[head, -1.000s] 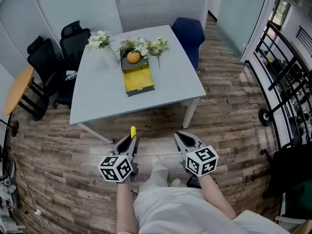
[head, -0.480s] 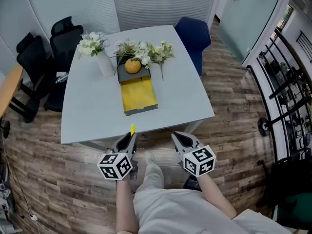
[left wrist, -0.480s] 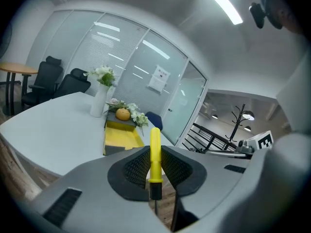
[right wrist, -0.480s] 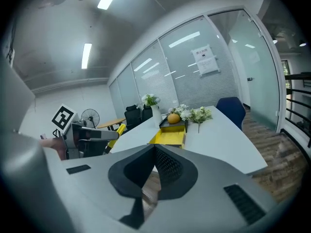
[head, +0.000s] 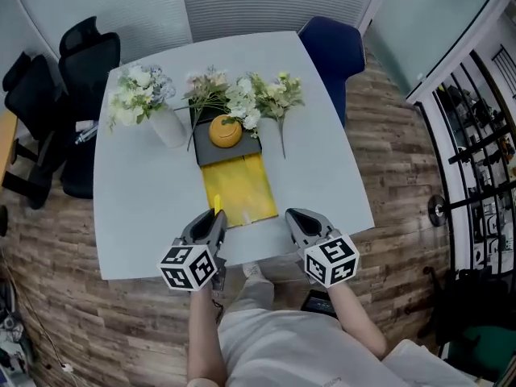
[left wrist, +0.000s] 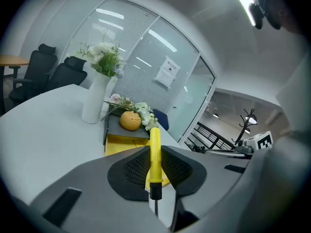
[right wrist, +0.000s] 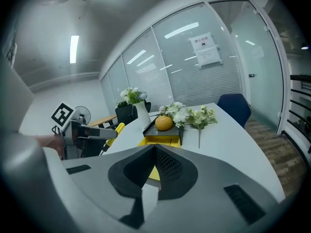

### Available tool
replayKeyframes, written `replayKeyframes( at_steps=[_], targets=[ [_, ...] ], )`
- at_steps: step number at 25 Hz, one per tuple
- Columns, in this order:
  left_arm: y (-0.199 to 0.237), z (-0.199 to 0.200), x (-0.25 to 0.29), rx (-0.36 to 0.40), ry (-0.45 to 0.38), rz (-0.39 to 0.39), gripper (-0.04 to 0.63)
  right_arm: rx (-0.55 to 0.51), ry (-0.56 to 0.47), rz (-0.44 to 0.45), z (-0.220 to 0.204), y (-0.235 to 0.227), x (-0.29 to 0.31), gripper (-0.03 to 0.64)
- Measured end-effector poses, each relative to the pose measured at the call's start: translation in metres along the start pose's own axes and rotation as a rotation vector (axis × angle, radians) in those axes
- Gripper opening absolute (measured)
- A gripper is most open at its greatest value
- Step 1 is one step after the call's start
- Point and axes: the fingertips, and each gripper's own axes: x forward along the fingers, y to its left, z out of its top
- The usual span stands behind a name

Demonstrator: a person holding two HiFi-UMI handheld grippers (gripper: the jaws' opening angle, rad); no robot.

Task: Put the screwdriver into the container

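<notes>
My left gripper is shut on a yellow-handled screwdriver, whose handle tip sticks out past the jaws, over the table's near edge. The container is a yellow open tray with a grey back part, lying mid-table just beyond the grippers; it also shows in the left gripper view as the container and in the right gripper view as the container. My right gripper hovers to the right of the tray's near end, jaws together with nothing between them. The left gripper with the screwdriver is visible from the right.
An orange round object sits on the tray's grey part, with flower sprigs around it and a white vase of flowers to the left. The pale table is flanked by black chairs and a blue chair.
The person has walked up to the table: both grippers, earlier over the wooden floor, are now over the table's near edge by the yellow tray. The left gripper still holds the screwdriver.
</notes>
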Motion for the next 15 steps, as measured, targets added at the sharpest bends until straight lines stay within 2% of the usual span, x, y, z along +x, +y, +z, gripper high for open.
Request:
replayKeyframes(
  at_steps=[9, 15],
  targets=[
    [0.05, 0.029, 0.041, -0.018, 0.035, -0.003, 0.069, 0.015, 0.024, -0.012, 0.023, -0.015, 0.067, 0.016],
    [0.062, 0.036, 0.05, -0.024, 0.038, -0.013, 0.069, 0.011, 0.021, -0.026, 0.031, -0.019, 0.079, 0.017]
  ],
)
